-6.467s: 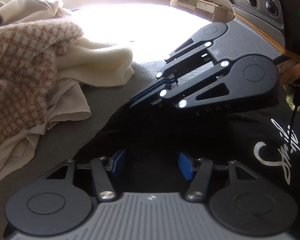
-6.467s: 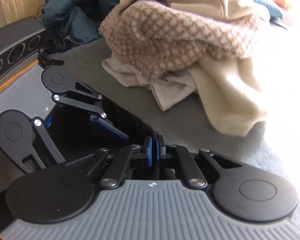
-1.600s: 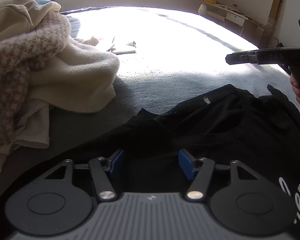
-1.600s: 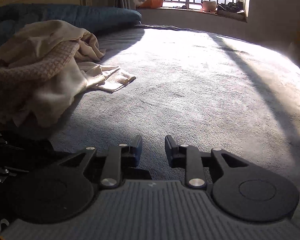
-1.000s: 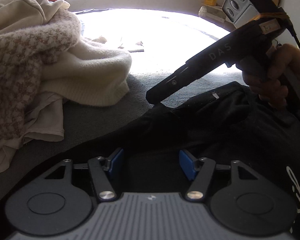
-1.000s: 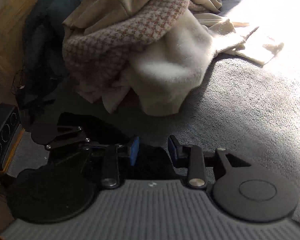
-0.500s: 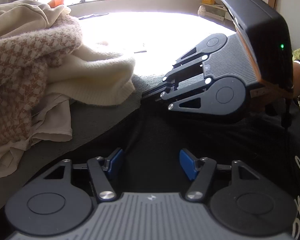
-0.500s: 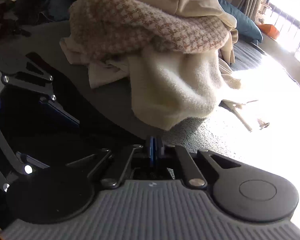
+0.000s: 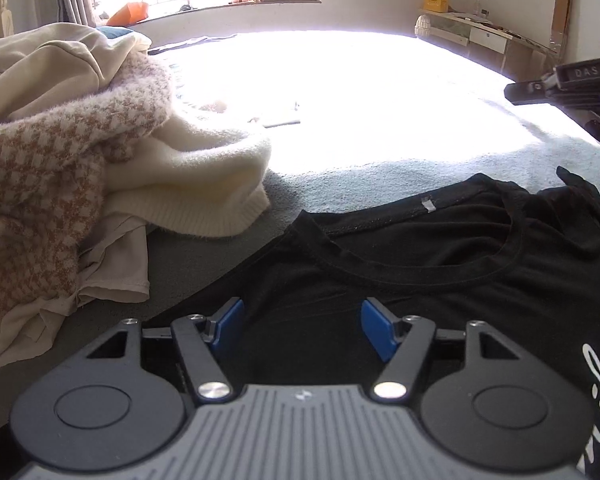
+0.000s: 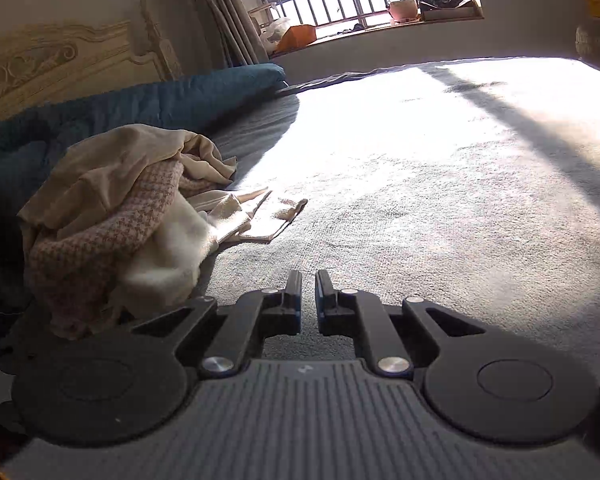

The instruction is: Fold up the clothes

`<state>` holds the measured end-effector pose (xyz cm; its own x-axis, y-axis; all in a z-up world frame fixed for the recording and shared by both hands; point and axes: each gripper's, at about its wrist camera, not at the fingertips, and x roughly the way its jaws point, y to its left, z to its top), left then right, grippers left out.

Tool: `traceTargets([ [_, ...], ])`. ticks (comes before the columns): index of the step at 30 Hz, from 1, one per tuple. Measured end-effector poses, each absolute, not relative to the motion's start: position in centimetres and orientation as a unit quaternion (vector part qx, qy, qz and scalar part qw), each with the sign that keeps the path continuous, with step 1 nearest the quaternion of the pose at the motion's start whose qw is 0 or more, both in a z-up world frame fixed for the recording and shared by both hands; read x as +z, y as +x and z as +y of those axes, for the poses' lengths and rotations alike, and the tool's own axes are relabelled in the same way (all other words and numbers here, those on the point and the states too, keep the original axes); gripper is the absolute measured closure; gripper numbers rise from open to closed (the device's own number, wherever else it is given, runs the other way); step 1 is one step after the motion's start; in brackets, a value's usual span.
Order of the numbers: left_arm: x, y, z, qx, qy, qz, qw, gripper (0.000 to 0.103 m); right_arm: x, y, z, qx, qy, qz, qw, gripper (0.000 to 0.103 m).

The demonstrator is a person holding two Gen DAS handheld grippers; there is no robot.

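Note:
A black T-shirt with white lettering lies spread on the grey bed cover, its neck opening and small white tag facing up. My left gripper hovers just over the shirt below the neckline, open, its blue pads wide apart with nothing pinched. The right gripper shows at the far right edge of the left wrist view, lifted clear of the shirt. In its own view the right gripper points across the bare bed cover; its jaws are opening, with a narrow gap and nothing between them.
A heap of clothes lies left of the shirt: a beige garment, a pink houndstooth knit, a cream sweater. A blue duvet and carved headboard stand behind the clothes heap. A window sill and a desk lie beyond the bed.
The right gripper has pulled off the shirt's collar edge and swung away to the right, and its jaws have parted a little. The left gripper has risen slightly; the neckline now shows.

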<state>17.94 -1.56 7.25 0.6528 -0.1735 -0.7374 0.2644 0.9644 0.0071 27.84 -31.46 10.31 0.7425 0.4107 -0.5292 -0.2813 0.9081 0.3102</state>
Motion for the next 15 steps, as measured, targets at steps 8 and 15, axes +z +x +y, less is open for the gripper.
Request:
traceTargets([
  [8,9.7,17.4,-8.5,-0.146,0.074,0.391,0.906,0.036,9.5,20.3,-44.1,0.053,0.101,0.361,0.926,0.084],
  [15,10.0,16.8,-17.2,-0.193,0.07,0.386,0.899,0.037,6.1,21.3,-48.9,0.014,0.139,0.399,0.906,0.072],
])
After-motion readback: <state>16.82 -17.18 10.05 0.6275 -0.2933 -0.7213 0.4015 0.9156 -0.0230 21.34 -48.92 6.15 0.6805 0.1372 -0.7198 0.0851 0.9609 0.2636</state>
